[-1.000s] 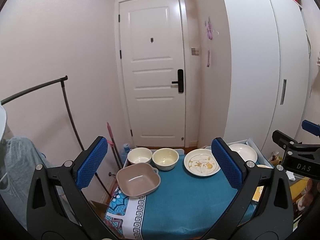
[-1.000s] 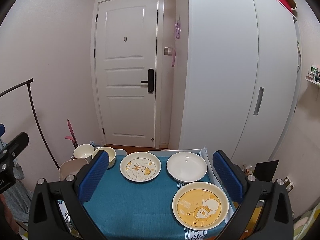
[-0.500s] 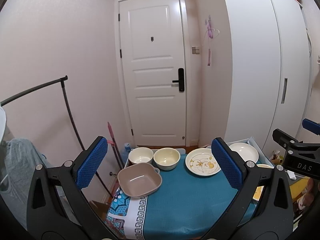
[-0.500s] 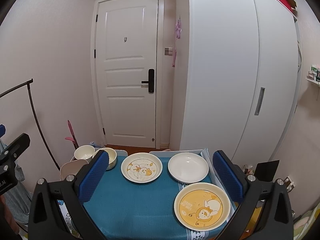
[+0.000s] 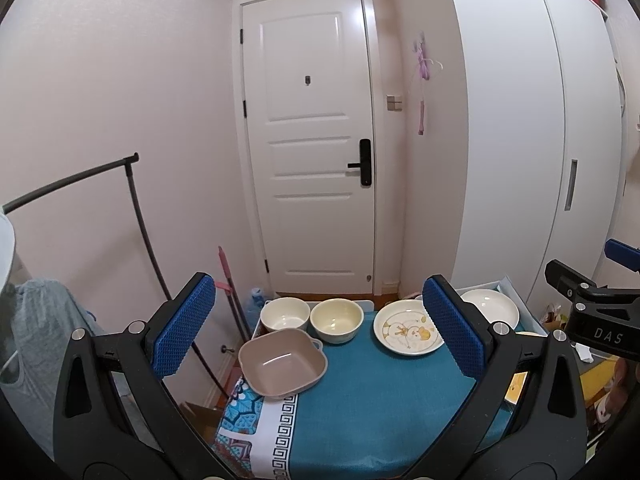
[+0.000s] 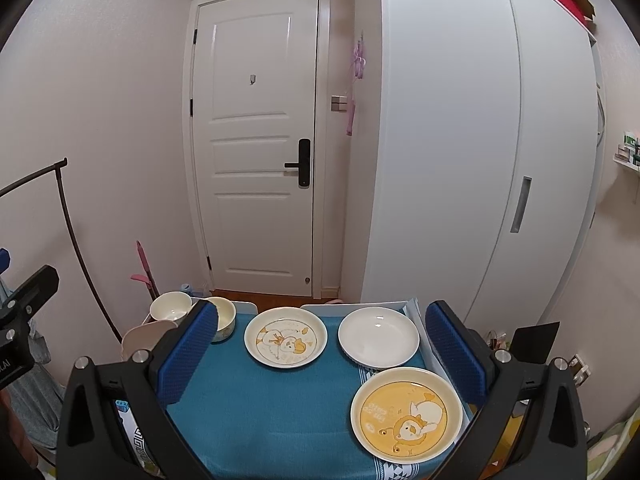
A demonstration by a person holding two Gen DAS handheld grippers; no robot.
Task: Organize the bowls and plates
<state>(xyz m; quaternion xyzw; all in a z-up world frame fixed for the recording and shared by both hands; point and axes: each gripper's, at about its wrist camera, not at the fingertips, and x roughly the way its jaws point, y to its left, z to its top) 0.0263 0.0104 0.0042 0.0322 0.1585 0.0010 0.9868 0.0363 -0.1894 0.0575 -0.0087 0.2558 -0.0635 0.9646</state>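
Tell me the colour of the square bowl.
The square bowl is a dusty pinkish-beige, inside and out; it shows best in the left wrist view.

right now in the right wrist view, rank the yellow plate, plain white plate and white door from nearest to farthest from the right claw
1. Yellow plate: nearest, low between the open right claw fingers, toward the right one.
2. Plain white plate: just behind it, at the table's far right.
3. White door: farthest, beyond the table, on the back wall.
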